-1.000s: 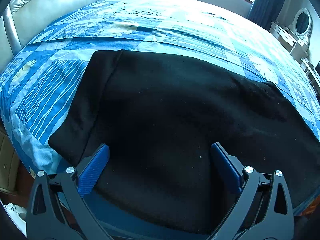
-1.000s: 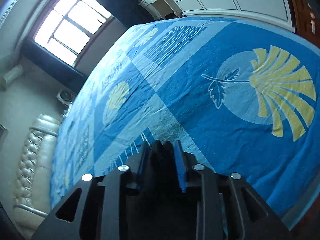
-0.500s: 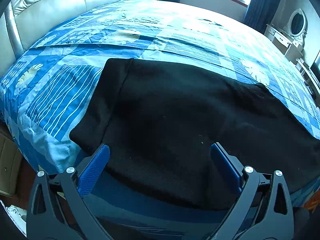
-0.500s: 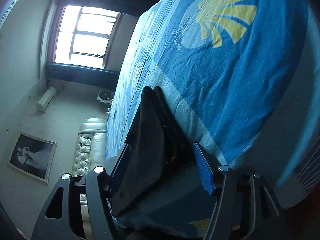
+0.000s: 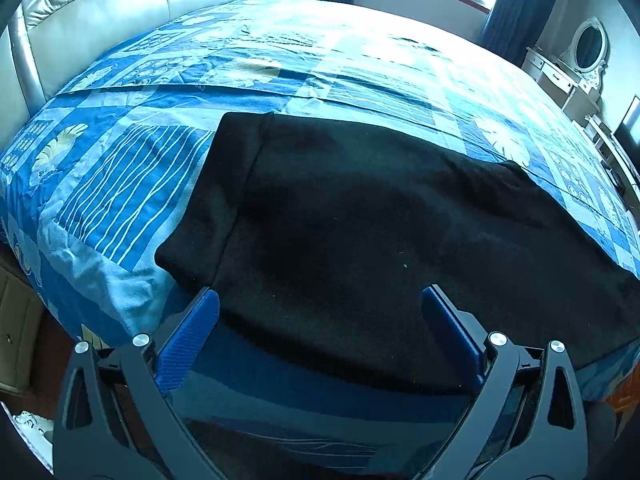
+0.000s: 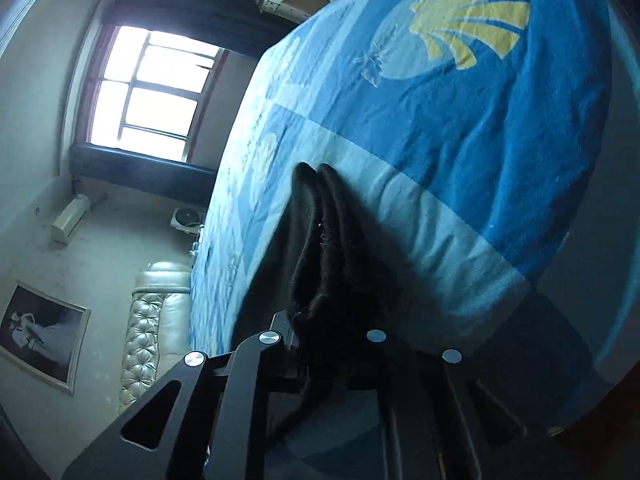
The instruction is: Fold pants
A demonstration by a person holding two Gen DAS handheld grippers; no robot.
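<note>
Black pants (image 5: 360,232) lie spread flat across the near side of a blue patterned bedspread (image 5: 280,64), with one end folded at the left. My left gripper (image 5: 320,320) is open above the near edge of the pants and holds nothing. In the right wrist view, my right gripper (image 6: 320,316) is shut on a bunched black end of the pants (image 6: 320,240), which sticks up between the fingers against the bedspread (image 6: 460,128). The view is rolled sideways.
A cream padded headboard (image 5: 100,20) runs along the far left of the bed. A white dresser with an oval mirror (image 5: 576,64) stands at the right. The window (image 6: 148,92) and a framed picture (image 6: 36,336) are on the walls.
My right gripper opened half a second ago and is now shut again on the pants end, with the view rolled sideways. My left gripper drew back from the pants, staying open.
</note>
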